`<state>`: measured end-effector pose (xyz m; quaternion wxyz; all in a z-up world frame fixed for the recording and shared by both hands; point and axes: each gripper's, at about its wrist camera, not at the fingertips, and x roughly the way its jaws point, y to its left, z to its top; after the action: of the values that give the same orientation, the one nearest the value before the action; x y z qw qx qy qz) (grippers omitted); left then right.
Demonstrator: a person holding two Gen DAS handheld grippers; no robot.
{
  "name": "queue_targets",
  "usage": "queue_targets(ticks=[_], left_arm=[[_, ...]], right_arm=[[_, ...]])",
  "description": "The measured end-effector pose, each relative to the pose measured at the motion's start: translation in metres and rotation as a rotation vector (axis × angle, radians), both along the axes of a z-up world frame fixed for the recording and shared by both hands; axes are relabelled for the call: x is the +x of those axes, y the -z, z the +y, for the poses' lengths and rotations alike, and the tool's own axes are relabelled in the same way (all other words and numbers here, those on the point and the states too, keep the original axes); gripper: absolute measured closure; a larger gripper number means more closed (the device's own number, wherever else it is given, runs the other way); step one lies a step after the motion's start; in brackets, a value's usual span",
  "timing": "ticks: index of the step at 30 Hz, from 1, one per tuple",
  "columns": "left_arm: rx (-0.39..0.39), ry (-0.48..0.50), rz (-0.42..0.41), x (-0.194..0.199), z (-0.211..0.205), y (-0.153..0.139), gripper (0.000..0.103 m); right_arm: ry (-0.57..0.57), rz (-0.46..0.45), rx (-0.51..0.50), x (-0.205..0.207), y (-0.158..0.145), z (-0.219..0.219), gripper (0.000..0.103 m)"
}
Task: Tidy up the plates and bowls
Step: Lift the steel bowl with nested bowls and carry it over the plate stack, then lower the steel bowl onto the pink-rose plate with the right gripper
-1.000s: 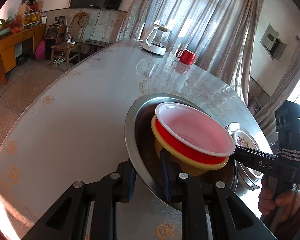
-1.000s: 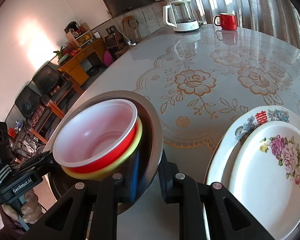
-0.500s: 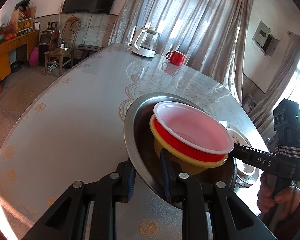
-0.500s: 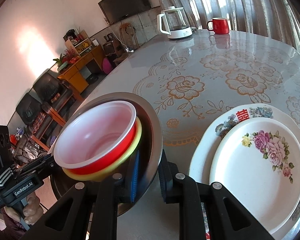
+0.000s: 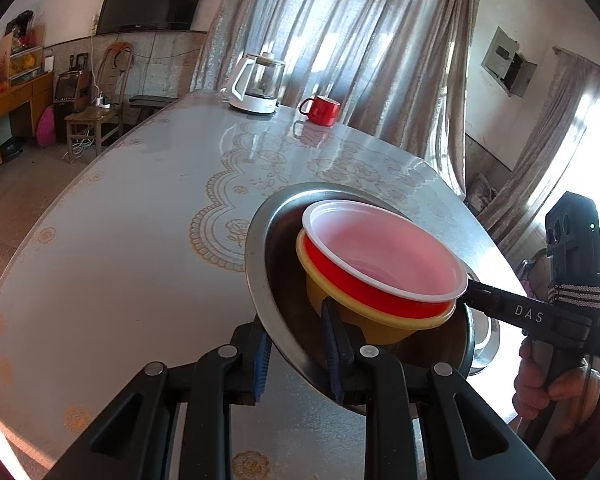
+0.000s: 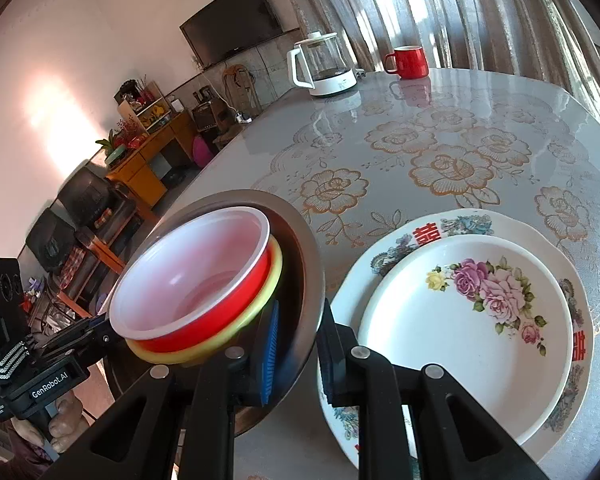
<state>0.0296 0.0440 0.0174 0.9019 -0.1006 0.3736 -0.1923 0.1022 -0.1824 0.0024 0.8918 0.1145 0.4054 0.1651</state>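
A: Clamped tight, left gripper [image 5: 296, 354], blue-padded jaws nearly together on the rim of the wide, shallow stainless steel basin [image 5: 260, 280]. One pad outside the wall, the other inside.

B: Same story on the opposite side. Right gripper [image 6: 298, 354] pinched hard on the basin's far rim, one blue pad inside, one black finger outside, no gap to speak of beyond the metal itself.

A: Held between both sets of jaws, then, and tilted. Whether clear of the tabletop, hard to say from these angles.

B: Inside the basin, just ahead of the left jaws: a round yellow plastic bowl [image 5: 352, 324], and nested in that a round red plastic bowl with a white lining [image 5: 384, 252]. Stack leaning toward the right gripper's side.

A: Just beside the right jaws, on their outer side: a large white ceramic plate with red characters and floral border [image 6: 432, 232], flat on the grey floral-print tablecloth [image 6: 440, 152]. On top of it, a smaller white ceramic plate with pink and purple roses [image 6: 460, 332].

B: Basin edge close to those plates, touching or not unclear.

A: Well beyond both jaws, at the table's far end: a glass kettle with white base and handle [image 5: 258, 84], and beside it a red enamel mug [image 5: 322, 110].

B: Bare hand [image 5: 556, 384] wrapped round the right gripper's handle, low in the left view.
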Motion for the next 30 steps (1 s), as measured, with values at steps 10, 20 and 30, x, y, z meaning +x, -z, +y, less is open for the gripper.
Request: queue_targets(ticks=[10,20,30], left_arm=[[0.01,0.079,-0.011,0.006,-0.028,-0.009,0.08],[0.008,0.177,-0.015,0.015,-0.068,-0.018,0.079],[-0.018,0.288,-0.017,0.027,-0.113,-0.036,0.079]], right_arm=[[0.072,-0.015,0.009,-0.013,-0.005,-0.03,0.085],[0.171,-0.035,0.012,-0.031,-0.014,-0.07,0.085],[0.284,-0.087,0.019,-0.048,-0.033,-0.112,0.085]])
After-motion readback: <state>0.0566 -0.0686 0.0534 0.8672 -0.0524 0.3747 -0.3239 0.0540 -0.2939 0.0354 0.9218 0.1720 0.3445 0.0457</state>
